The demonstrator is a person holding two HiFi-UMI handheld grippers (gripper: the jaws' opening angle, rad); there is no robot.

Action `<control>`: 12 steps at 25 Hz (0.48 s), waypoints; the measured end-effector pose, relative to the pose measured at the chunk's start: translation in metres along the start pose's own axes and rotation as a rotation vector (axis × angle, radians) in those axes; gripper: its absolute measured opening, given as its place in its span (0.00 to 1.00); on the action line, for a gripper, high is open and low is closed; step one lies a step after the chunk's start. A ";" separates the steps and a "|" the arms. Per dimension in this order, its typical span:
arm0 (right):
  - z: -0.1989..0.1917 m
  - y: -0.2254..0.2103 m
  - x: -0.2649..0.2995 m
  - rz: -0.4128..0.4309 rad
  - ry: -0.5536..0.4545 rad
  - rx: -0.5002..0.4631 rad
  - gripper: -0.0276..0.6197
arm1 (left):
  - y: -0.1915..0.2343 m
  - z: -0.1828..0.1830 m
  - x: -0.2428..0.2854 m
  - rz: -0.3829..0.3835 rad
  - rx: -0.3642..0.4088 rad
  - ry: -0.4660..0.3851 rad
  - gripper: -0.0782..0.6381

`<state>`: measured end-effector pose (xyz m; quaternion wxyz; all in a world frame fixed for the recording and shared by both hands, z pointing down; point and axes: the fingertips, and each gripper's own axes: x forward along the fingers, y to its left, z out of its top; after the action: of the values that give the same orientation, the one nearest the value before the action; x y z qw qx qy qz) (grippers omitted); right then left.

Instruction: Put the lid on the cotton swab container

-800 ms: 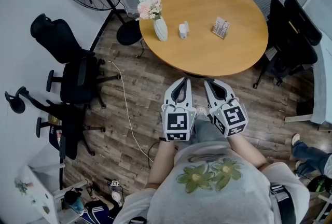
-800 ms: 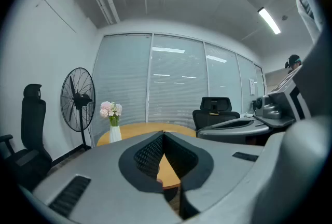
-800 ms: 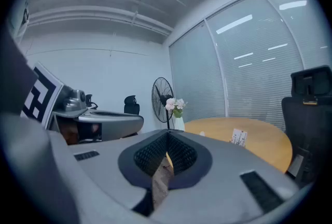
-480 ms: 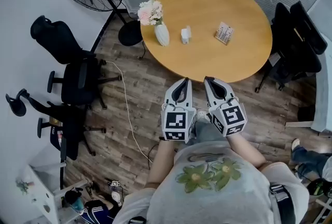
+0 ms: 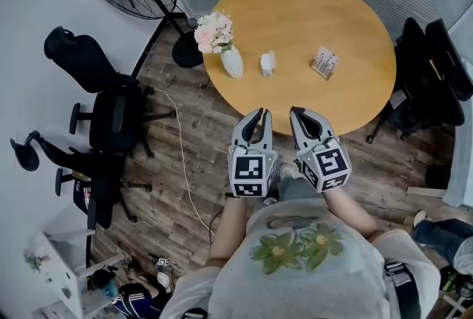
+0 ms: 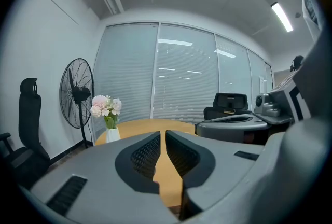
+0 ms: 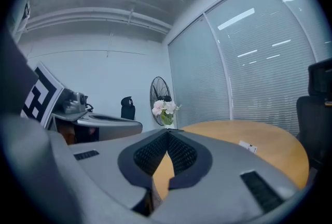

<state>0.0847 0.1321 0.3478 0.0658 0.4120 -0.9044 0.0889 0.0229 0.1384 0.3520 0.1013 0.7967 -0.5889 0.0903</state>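
Closer now, the person has brought the left gripper (image 5: 263, 116) and right gripper (image 5: 295, 114) up to the table (image 5: 355, 22) edge, jaws closed on nothing; the white container (image 5: 267, 63) sits well beyond.

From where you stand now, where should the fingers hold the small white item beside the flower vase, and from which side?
Probably grip the small white item by its upright sides, coming from the near edge of the table: it stands free there, while the vase stands close on its left. Finer shape is too small to tell.
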 end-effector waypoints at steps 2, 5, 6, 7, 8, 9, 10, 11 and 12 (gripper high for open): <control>0.001 -0.010 0.009 0.010 0.000 0.000 0.04 | 0.001 0.002 0.012 0.003 0.010 0.003 0.14; 0.007 -0.025 0.023 0.025 -0.003 -0.003 0.04 | 0.003 0.010 0.028 0.022 0.027 -0.012 0.13; 0.008 -0.029 0.027 0.031 -0.003 -0.004 0.04 | 0.005 0.013 0.033 0.031 0.031 -0.017 0.11; 0.010 -0.033 0.031 0.039 -0.002 -0.005 0.04 | 0.006 0.015 0.038 0.037 0.031 -0.017 0.11; 0.010 -0.037 0.035 0.046 0.000 -0.006 0.04 | 0.007 0.016 0.043 0.039 0.028 -0.015 0.11; 0.010 -0.041 0.039 0.054 0.002 -0.007 0.04 | 0.008 0.015 0.048 0.042 0.025 -0.012 0.11; 0.009 -0.044 0.043 0.061 0.004 -0.007 0.04 | 0.008 0.015 0.053 0.045 0.022 -0.009 0.11; 0.008 -0.048 0.046 0.067 0.006 -0.007 0.04 | 0.008 0.014 0.058 0.048 0.020 -0.007 0.11; 0.007 -0.052 0.048 0.073 0.007 -0.008 0.04 | 0.009 0.013 0.062 0.053 0.017 -0.004 0.11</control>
<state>0.0921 0.0619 0.3562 0.0675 0.3783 -0.9189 0.0892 0.0329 0.0751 0.3568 0.0909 0.7820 -0.6090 0.0961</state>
